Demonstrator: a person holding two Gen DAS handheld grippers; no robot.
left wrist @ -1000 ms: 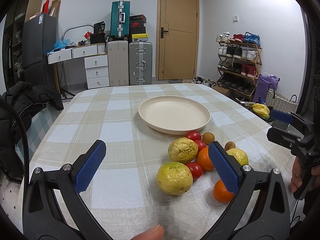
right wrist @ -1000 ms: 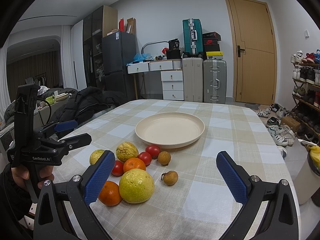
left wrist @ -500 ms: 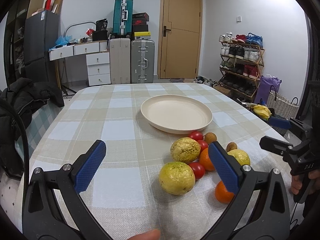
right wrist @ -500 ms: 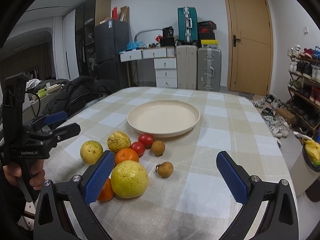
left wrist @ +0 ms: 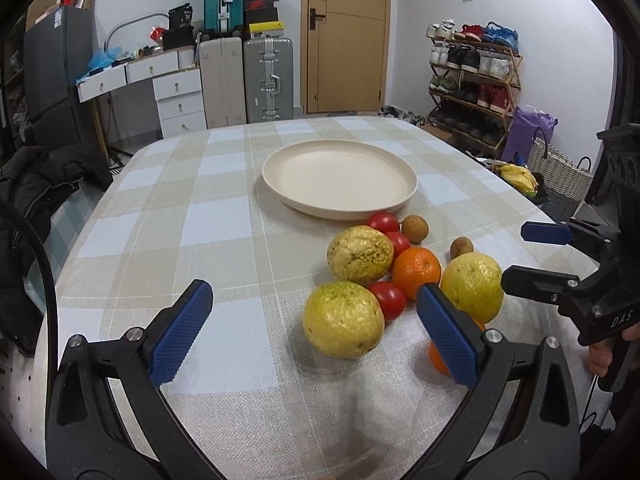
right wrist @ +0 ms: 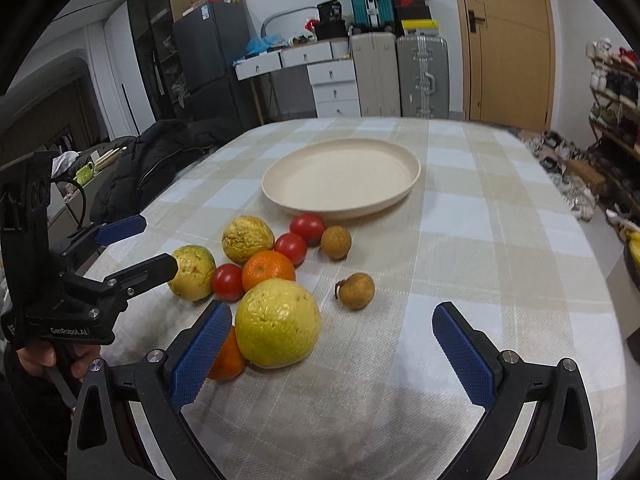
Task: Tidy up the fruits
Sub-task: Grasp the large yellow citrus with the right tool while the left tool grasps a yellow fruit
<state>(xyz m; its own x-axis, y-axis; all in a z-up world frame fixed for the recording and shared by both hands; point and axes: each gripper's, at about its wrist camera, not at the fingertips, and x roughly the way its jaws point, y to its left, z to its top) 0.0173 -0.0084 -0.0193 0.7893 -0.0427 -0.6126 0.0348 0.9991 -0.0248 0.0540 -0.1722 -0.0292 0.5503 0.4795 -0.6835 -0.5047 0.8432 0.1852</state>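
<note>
1. Both grippers have advanced toward the fruit pile.
2. Left gripper (left wrist: 316, 332), jaws apart: wrinkled yellow-green fruit (left wrist: 342, 319) lies between them.
3. Right gripper (right wrist: 332, 354), jaws apart and empty; round cream plate (right wrist: 400, 196) ahead, unfilled.

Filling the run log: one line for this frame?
phase: approach | left gripper: open, empty | right gripper: open, empty | plate: empty | fruits: clustered on tablecloth

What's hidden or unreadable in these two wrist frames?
- Second orange: right wrist view, mostly behind the right gripper's left finger and the big yellow fruit; left wrist view, behind the left gripper's finger.
- Hands on both handles: cut off at frame edges.
- Shoe rack contents: too small to tell apart.
- Plate underside: unseen.
</note>
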